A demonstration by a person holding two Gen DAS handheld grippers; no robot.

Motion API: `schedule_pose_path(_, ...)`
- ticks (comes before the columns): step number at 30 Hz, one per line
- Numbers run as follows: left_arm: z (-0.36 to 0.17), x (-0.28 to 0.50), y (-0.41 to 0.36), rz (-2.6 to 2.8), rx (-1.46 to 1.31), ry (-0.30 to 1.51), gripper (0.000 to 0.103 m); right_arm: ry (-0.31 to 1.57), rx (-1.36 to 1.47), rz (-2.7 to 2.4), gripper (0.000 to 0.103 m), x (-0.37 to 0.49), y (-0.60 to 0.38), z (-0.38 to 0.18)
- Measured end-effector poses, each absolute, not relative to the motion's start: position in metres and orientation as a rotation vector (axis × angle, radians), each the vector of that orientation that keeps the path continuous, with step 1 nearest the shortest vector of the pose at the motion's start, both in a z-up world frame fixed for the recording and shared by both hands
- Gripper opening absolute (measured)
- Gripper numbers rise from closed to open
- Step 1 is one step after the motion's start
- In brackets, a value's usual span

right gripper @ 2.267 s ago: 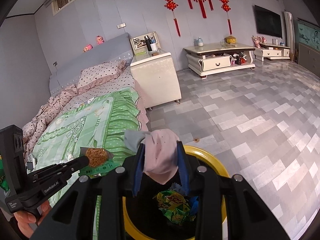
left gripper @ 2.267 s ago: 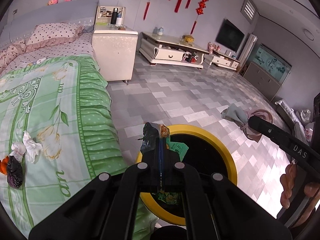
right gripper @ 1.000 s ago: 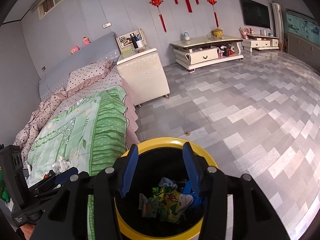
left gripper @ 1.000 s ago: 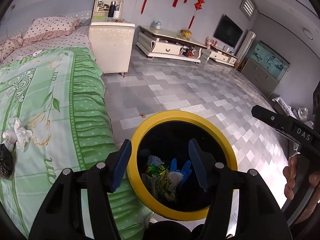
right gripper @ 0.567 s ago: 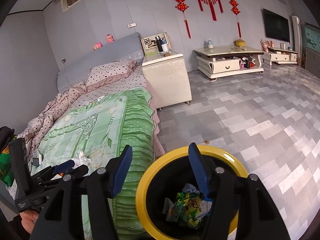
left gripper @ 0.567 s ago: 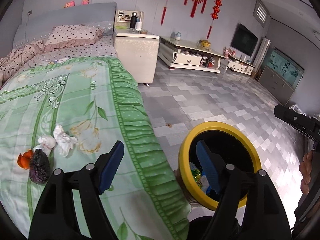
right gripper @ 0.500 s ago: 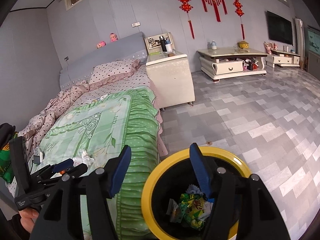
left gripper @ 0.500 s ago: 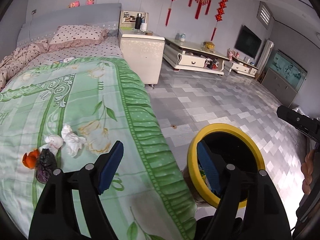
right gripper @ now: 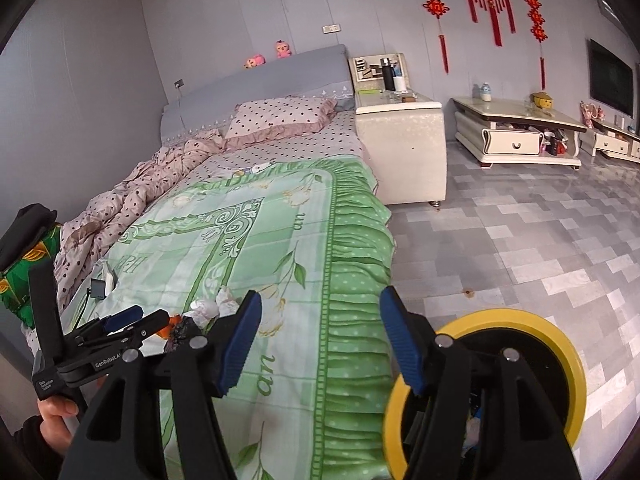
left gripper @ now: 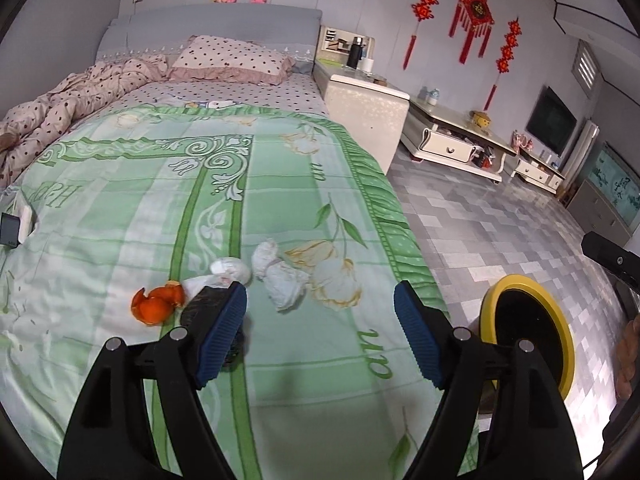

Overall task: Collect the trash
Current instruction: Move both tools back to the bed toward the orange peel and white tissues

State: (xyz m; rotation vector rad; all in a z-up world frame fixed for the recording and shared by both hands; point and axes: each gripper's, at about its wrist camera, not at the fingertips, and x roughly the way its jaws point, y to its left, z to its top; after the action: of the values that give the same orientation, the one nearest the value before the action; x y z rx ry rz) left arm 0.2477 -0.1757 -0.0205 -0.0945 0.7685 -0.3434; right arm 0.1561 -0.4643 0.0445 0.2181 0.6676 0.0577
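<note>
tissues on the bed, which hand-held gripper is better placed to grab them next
Left. The left hand-held gripper is open and empty, with the crumpled tissues just ahead between its fingers. The right hand-held gripper, also open and empty, sits nearer the yellow-rimmed bin, with the tissues off to its left.

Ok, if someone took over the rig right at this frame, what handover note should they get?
Left gripper: open, nothing held, over the green bedspread; its jaws have just been opening.
Right gripper: open, nothing held, between the bed edge and the bin; jaws also just opened.
Yellow-rimmed bin stands on the floor beside the bed, wrappers already inside.
Left on the bedspread: orange peel, a dark crumpled wrapper and two white tissue wads.
Next: probably pick these up and drop them in the bin.
</note>
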Motion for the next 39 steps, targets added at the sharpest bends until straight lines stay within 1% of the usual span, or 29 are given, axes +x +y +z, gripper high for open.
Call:
schedule_pose_path(9, -0.04, 0.268, -0.11, -0.228, -0.121, 0.792, 0.072, 0.716, 0.184, 0.142, 0.058, 0.2, -0.409, 0.027)
schedule_pose_path(20, -0.071, 0.289, -0.058, -0.131, -0.145, 0.84, 0.072, 0.781, 0.134, 0.188, 0.058, 0.245, -0.363, 0.0)
schedule_pose_path(30, -0.107, 0.31, -0.032, -0.085, -0.152, 0.897, 0.072, 0.864, 0.088, 0.209, 0.058, 0.285, -0.329, -0.041)
schedule_pose_path(39, -0.136, 0.327, -0.027, -0.101, -0.148, 0.941, 0.072, 0.938, 0.055, 0.221, 0.058, 0.315, -0.306, -0.081)
